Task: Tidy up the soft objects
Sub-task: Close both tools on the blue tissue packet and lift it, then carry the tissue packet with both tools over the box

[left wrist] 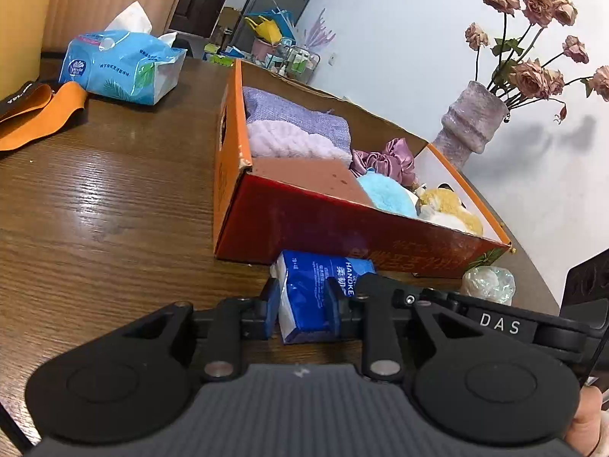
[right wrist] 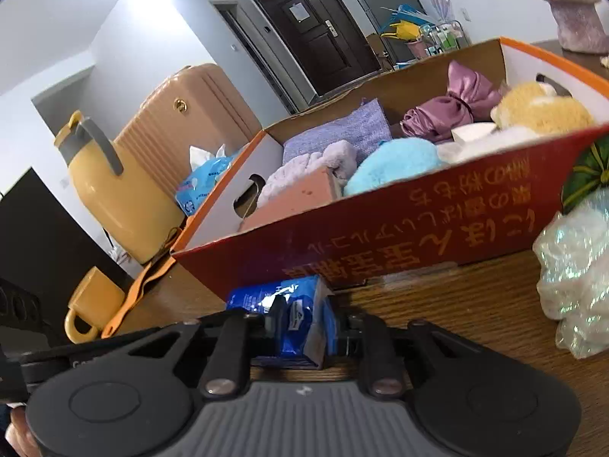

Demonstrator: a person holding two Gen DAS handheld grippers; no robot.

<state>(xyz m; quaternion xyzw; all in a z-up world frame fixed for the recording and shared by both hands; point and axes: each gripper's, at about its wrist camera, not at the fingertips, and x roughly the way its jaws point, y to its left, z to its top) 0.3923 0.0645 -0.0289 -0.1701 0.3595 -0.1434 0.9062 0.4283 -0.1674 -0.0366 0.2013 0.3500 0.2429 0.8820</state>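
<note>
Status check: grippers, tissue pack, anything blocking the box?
Left gripper and right gripper shut on blue tissue pack. Pack on table, against orange box. Nothing blocking.

Tissue pack (left wrist: 304, 297): lower end hidden behind the left gripper (left wrist: 302, 304) body, small print unreadable. Same pack in the right wrist view (right wrist: 289, 316): near end covered by the right gripper (right wrist: 304, 323). Box (left wrist: 342, 224): near wall hides the lower parts of the blue puff (left wrist: 388, 194) and yellow plush (left wrist: 453, 209). Shiny bag (right wrist: 574, 266) cut off at the right edge. Vase (right wrist: 571, 3) cropped at top. Mug (right wrist: 91, 304) partly behind the gripper.
</note>
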